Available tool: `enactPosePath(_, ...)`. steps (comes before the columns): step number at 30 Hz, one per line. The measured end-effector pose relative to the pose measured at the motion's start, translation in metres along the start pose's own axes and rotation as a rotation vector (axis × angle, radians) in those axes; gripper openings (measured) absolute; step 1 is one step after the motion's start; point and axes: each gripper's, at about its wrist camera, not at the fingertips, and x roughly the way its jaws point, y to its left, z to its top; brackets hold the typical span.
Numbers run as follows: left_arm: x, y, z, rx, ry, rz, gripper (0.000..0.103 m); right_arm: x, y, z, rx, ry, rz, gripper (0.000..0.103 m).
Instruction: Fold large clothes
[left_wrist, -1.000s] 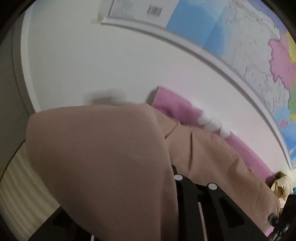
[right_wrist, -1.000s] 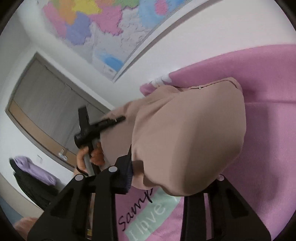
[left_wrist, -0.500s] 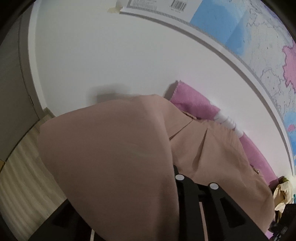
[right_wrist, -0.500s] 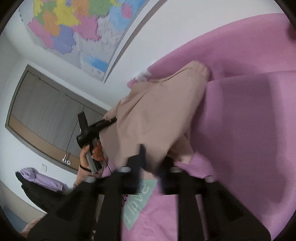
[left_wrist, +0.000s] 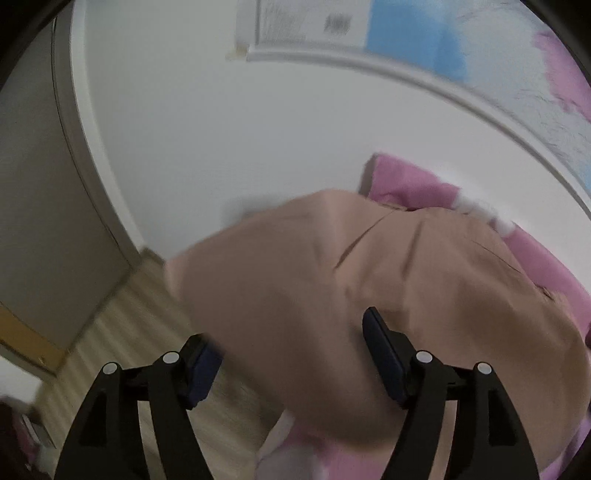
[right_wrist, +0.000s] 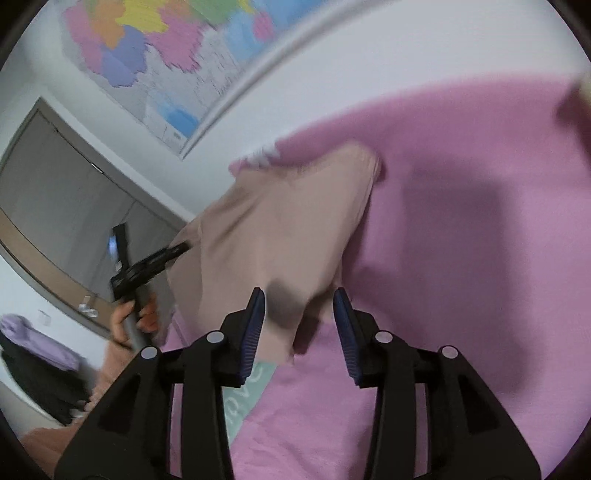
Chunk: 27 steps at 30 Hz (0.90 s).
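A beige garment (left_wrist: 369, 280) lies folded over on a pink bed cover (left_wrist: 413, 188). My left gripper (left_wrist: 291, 339) is open, its blue-padded jaws standing wide apart just above the garment's near fold. In the right wrist view the same garment (right_wrist: 280, 229) lies on the pink cover (right_wrist: 461, 221), and my right gripper (right_wrist: 299, 310) is open with the garment's near corner lying between the jaws, not pinched. The left gripper (right_wrist: 147, 266) shows there too, held in a hand at the garment's far edge.
A white wall with a coloured map (right_wrist: 166, 48) runs behind the bed. A grey wardrobe (right_wrist: 55, 192) stands at the left. Wood floor (left_wrist: 122, 325) lies beside the bed. Purple and black clothes (right_wrist: 29, 343) hang at lower left.
Both grippers have opened and let go of the beige garment, which has dropped folded onto the pink cover. Both grippers have drawn back a little.
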Motion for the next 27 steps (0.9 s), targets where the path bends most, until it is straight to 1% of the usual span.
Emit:
enactPosePath(2,-0.026,-0.004,-0.008,0.026,-0.065,0.054,0.075,-0.012,0.013,0.004,-0.064,-0.051,-0.045,0.039)
enactPosePath(3,-0.036,-0.007,-0.011,0.039,-0.094,0.057,0.075,-0.015,0.023,0.006,-0.108,-0.069,-0.040,0.039)
enactPosePath(4,-0.052,-0.014,-0.016,0.071,-0.137,0.043,0.076,-0.015,0.030,0.007,-0.138,-0.071,-0.041,0.039)
enactPosePath(6,-0.069,-0.027,-0.019,0.112,-0.171,0.006,0.076,-0.007,0.048,0.009,-0.218,-0.066,-0.055,0.039)
enactPosePath(7,-0.079,-0.035,-0.022,0.138,-0.182,-0.028,0.077,0.003,0.058,0.011,-0.257,-0.058,-0.065,0.039)
enactPosePath(8,-0.083,-0.046,-0.026,0.157,-0.183,-0.061,0.078,0.010,0.064,0.012,-0.274,-0.055,-0.073,0.039)
enactPosePath(9,-0.084,-0.055,-0.029,0.167,-0.180,-0.085,0.079,0.022,0.068,0.014,-0.285,-0.039,-0.067,0.039)
enactPosePath(10,-0.084,-0.068,-0.034,0.185,-0.170,-0.126,0.079,0.034,0.069,0.015,-0.287,-0.015,-0.070,0.039)
enactPosePath(12,-0.080,-0.089,-0.043,0.208,-0.131,-0.200,0.080,0.053,0.066,0.014,-0.289,0.022,-0.094,0.039)
enactPosePath(13,-0.075,-0.096,-0.047,0.210,-0.113,-0.218,0.080,0.066,0.061,0.012,-0.286,0.049,-0.117,0.036)
enactPosePath(14,-0.072,-0.102,-0.051,0.220,-0.096,-0.233,0.080,0.071,0.058,0.011,-0.284,0.057,-0.133,0.035)
enactPosePath(15,-0.064,-0.111,-0.056,0.237,-0.071,-0.240,0.080,0.077,0.052,0.009,-0.278,0.063,-0.142,0.035)
enactPosePath(18,-0.050,-0.124,-0.066,0.243,-0.024,-0.238,0.080,0.078,0.036,0.008,-0.232,0.074,-0.127,0.035)
enactPosePath(21,-0.054,-0.127,-0.071,0.253,-0.031,-0.233,0.080,0.069,0.039,0.007,-0.242,0.071,-0.135,0.038)
enactPosePath(23,-0.059,-0.126,-0.074,0.246,-0.038,-0.235,0.080,0.059,0.045,0.003,-0.251,0.053,-0.117,0.044)
enactPosePath(25,-0.063,-0.127,-0.077,0.242,-0.050,-0.232,0.080,0.046,0.052,-0.002,-0.278,0.023,-0.117,0.050)
enactPosePath(27,-0.071,-0.130,-0.080,0.244,-0.070,-0.227,0.080,0.042,0.059,-0.005,-0.301,0.011,-0.119,0.053)
